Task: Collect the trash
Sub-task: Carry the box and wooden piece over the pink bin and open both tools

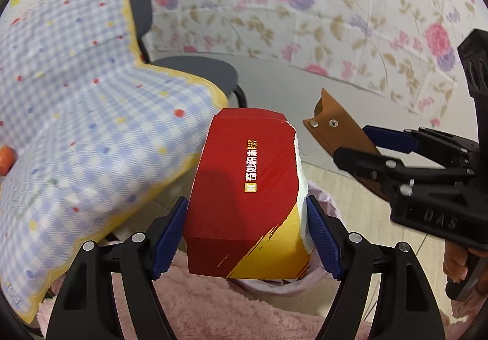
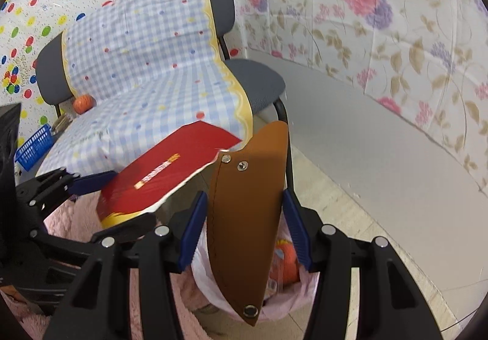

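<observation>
My left gripper (image 1: 247, 236) is shut on a torn red and yellow cardboard box (image 1: 244, 190), held above a bin lined with a pink bag (image 1: 274, 282). The box also shows in the right wrist view (image 2: 158, 175). My right gripper (image 2: 245, 230) is shut on a brown leather sheath (image 2: 247, 212) with metal snaps, held over the same bin (image 2: 283, 306), which holds orange trash (image 2: 286, 260). In the left wrist view the right gripper (image 1: 350, 138) and its sheath (image 1: 338, 126) are to the right of the box.
A grey chair (image 2: 256, 77) draped with a blue checked cloth (image 2: 146, 65) stands behind the bin. An orange fruit (image 2: 82, 103) lies on the cloth. A blue basket (image 2: 33, 148) is at the left. Pink fluffy fabric (image 1: 213, 309) lies below. Floral sheeting (image 2: 381, 19) covers the wall.
</observation>
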`<state>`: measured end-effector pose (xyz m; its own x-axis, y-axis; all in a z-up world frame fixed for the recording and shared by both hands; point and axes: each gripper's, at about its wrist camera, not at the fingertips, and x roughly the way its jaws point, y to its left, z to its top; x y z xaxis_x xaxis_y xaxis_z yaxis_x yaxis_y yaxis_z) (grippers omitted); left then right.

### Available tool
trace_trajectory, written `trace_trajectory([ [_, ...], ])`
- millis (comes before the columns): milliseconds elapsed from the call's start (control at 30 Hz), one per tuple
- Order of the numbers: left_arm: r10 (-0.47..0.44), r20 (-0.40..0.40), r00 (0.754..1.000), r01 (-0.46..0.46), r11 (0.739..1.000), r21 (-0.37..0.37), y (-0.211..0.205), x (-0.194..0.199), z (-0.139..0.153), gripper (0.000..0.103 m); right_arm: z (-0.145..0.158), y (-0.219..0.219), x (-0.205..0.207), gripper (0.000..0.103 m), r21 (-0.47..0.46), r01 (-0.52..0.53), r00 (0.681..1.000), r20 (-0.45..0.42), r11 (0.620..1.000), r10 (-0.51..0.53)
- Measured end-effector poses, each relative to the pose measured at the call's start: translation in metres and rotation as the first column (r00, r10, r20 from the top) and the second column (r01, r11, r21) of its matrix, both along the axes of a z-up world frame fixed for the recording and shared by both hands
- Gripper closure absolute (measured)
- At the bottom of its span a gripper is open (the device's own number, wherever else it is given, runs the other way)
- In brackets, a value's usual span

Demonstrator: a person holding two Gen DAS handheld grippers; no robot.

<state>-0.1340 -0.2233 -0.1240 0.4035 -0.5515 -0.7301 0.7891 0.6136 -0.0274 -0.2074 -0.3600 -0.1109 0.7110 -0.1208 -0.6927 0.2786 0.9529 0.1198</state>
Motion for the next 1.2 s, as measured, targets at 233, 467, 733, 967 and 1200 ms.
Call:
trace_trajectory([
  [233,-0.01,-0.014,1.0,0.011,1.0,0.014,-0.015,0.007,-0.004,0.027,-0.009,-0.017,-0.003,0.052,0.021,0.019,1.0,-0.007,1.0,-0.019],
  [467,0.001,-0.03,1.0,-0.001,1.0,0.015,-0.023,0.017,-0.006,0.018,-0.024,-0.038,0.002,0.042,0.062,0.042,0.999,-0.028,0.997,-0.04],
  [733,0.028,-0.049,0.998,-0.028,1.0,0.01,-0.019,0.024,-0.01,0.016,-0.015,-0.053,-0.008,0.042,0.065,0.084,0.996,-0.002,0.994,-0.084],
  [967,0.061,-0.028,0.998,-0.06,0.998,0.036,-0.01,0.019,-0.006,0.015,-0.002,-0.045,-0.012,0.029,0.047,0.08,0.997,0.007,0.996,-0.08],
  [1200,0.202,0.059,0.978,-0.205,0.977,0.054,0.024,0.024,0.025,0.013,0.026,-0.024,-0.005,0.006,0.005,0.052,0.998,0.043,0.999,-0.052],
])
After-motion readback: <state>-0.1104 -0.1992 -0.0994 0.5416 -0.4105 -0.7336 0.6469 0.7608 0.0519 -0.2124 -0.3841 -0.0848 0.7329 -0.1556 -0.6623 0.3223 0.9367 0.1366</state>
